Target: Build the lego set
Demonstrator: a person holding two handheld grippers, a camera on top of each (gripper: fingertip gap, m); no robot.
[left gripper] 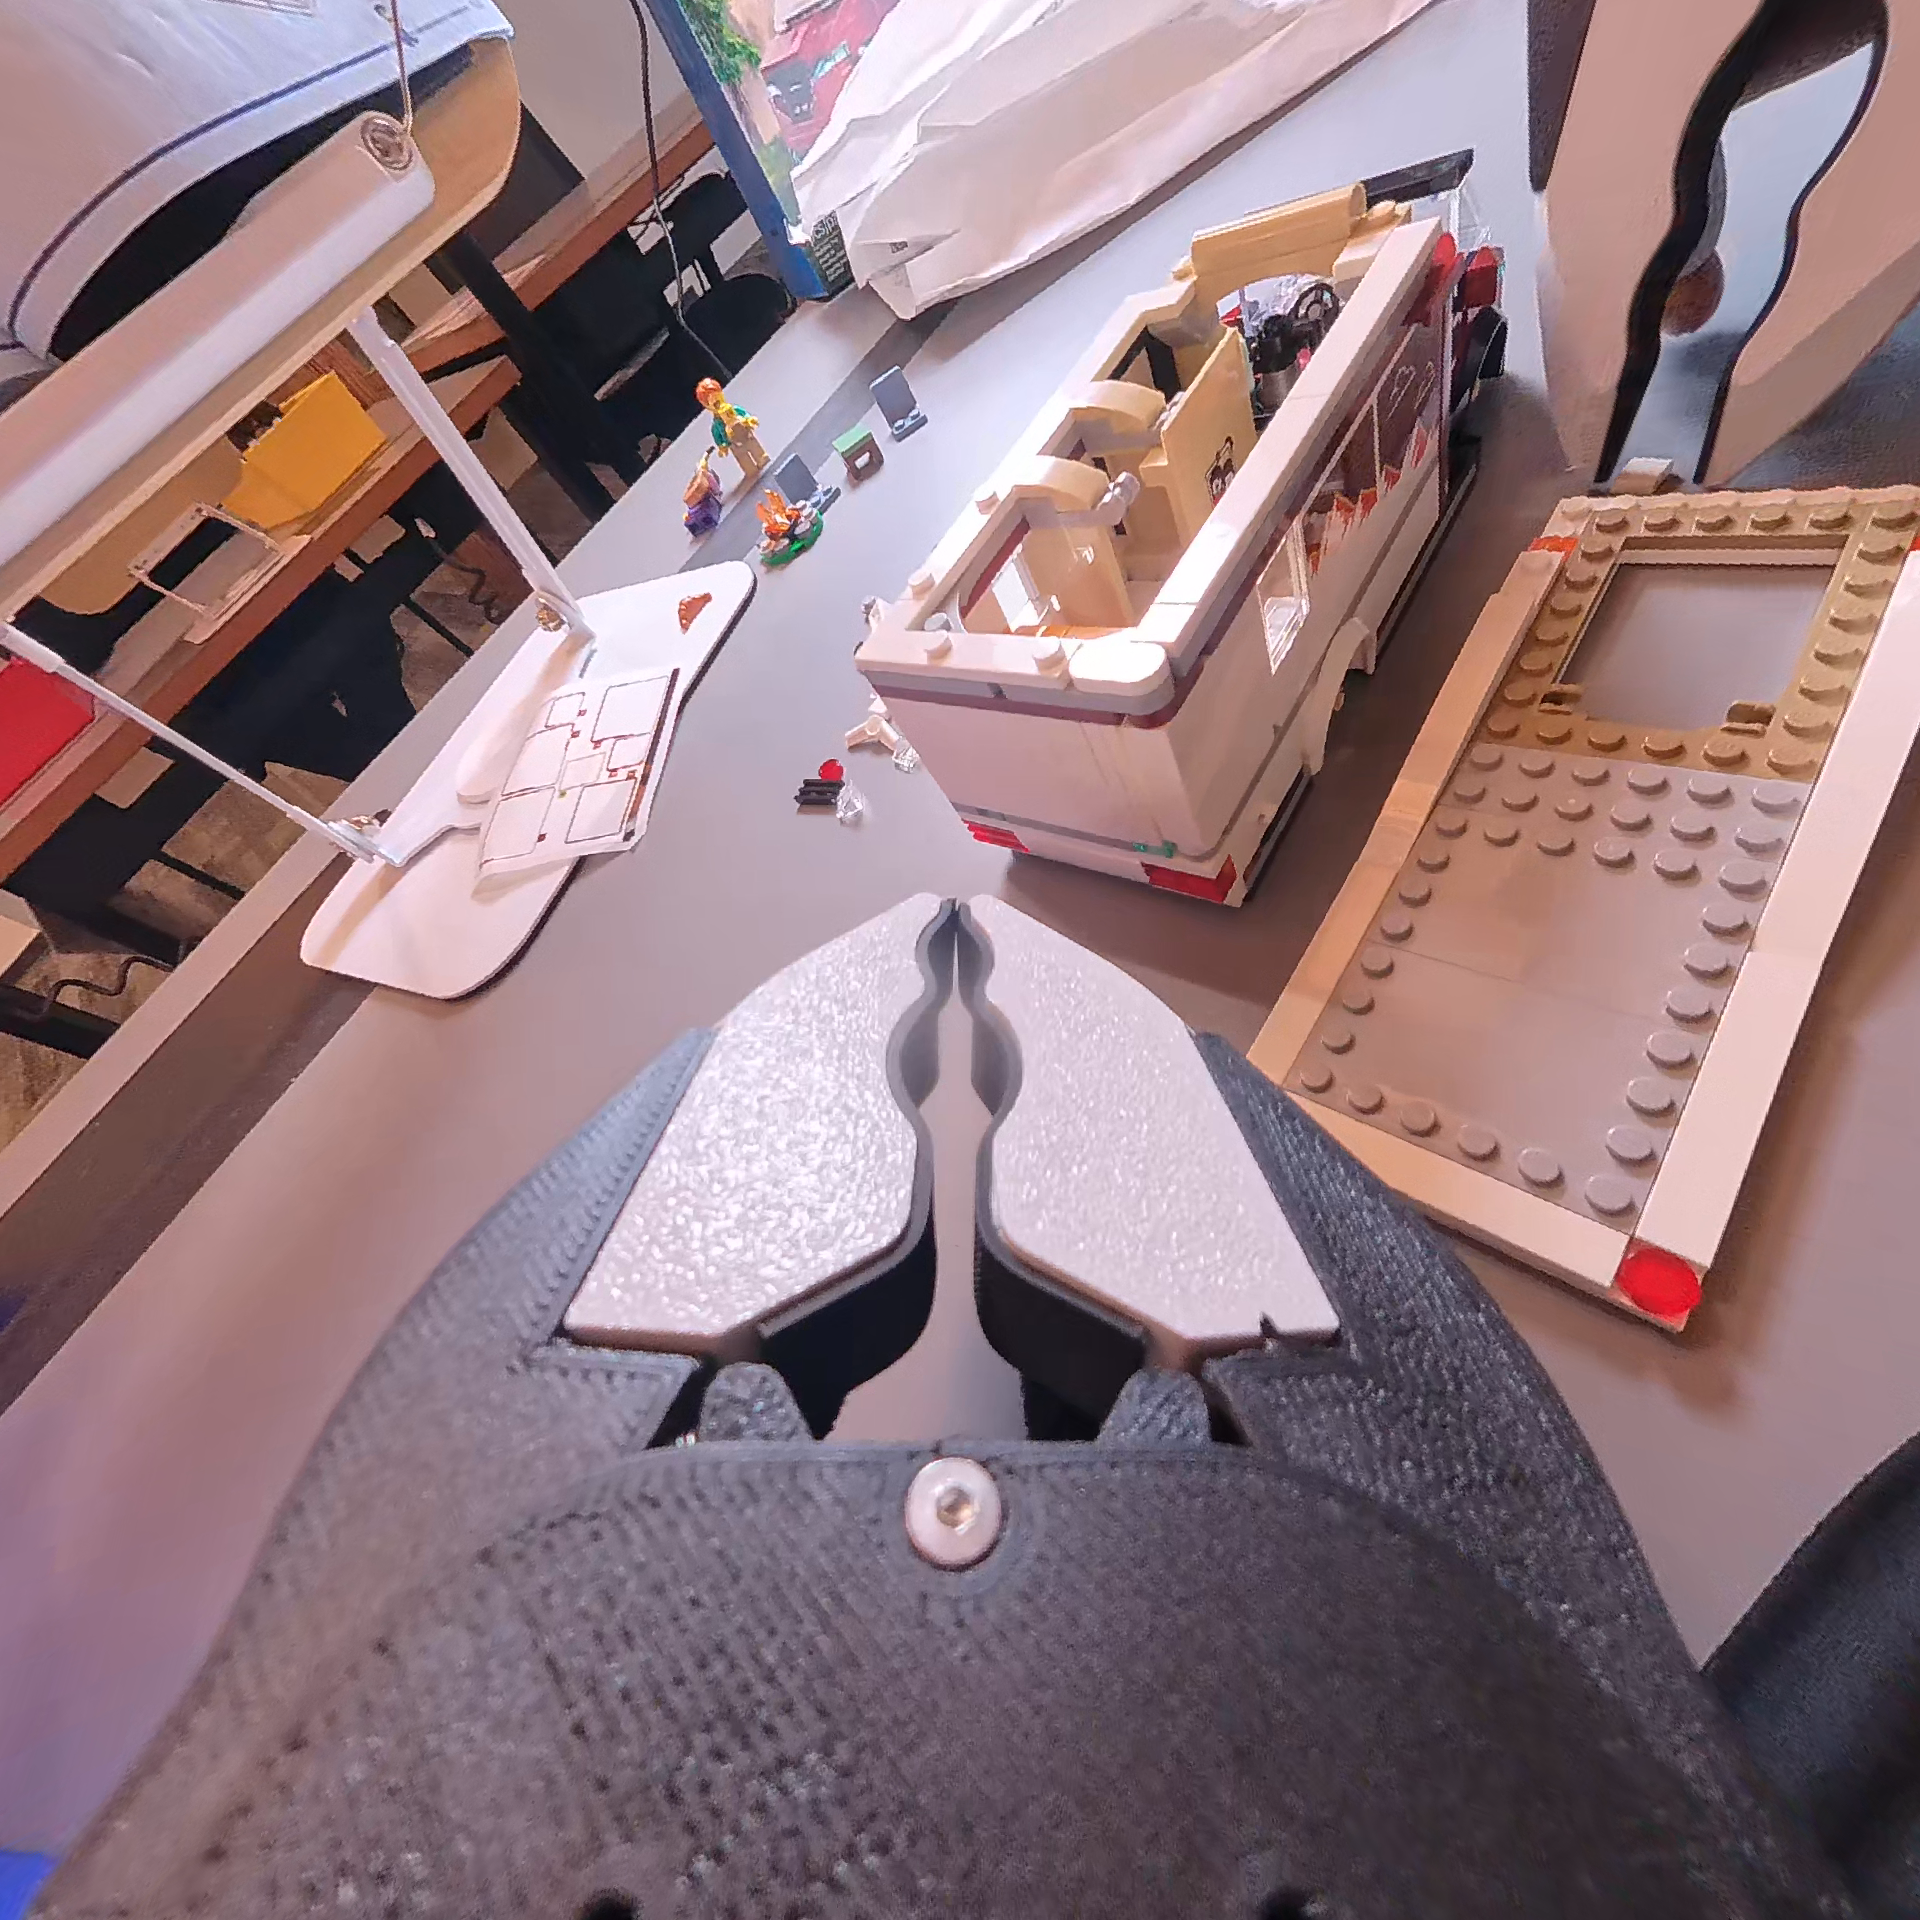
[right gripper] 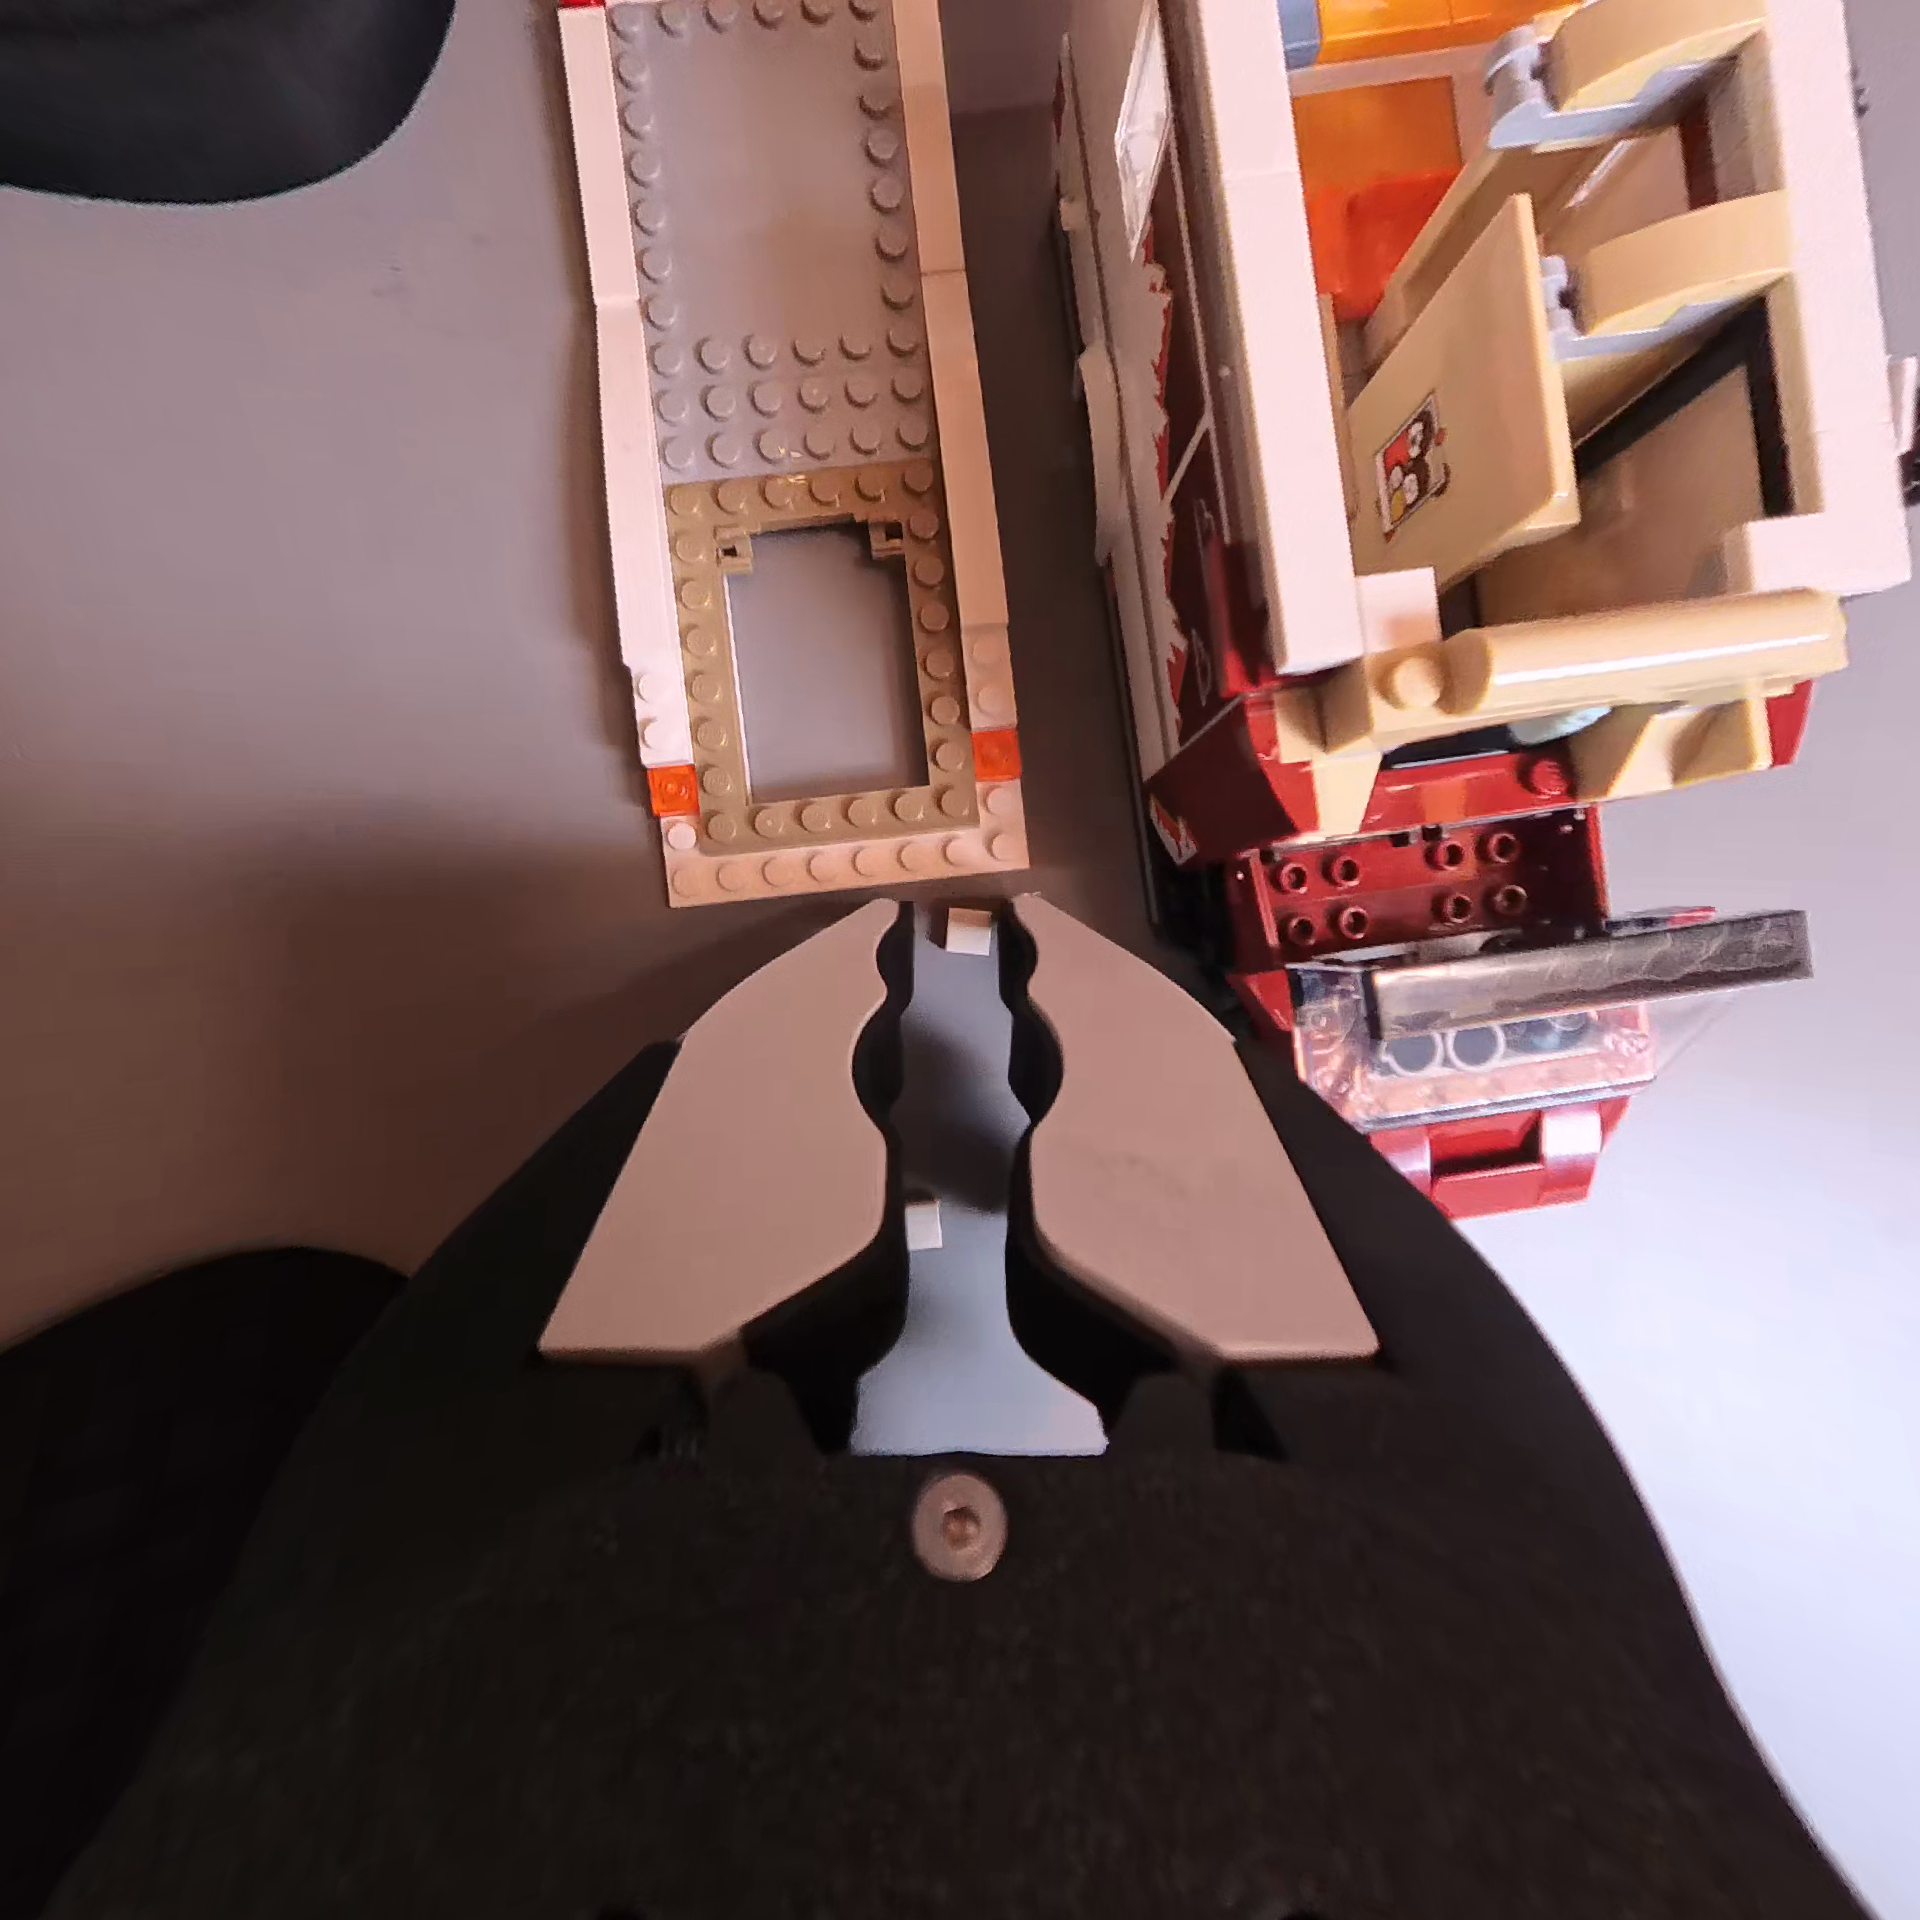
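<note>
White brick point(right gripper: 968, 928) sits loose between right claw point(right gripper: 956, 914); left claw point(left gripper: 956, 909) together

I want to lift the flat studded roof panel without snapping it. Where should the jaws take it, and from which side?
Grip the white smooth border strip of the roof panel on a long edge. It lies flat on the table, so I'd come in low from its open side, away from the camper van; the windowed tan frame looks weaker.
</note>
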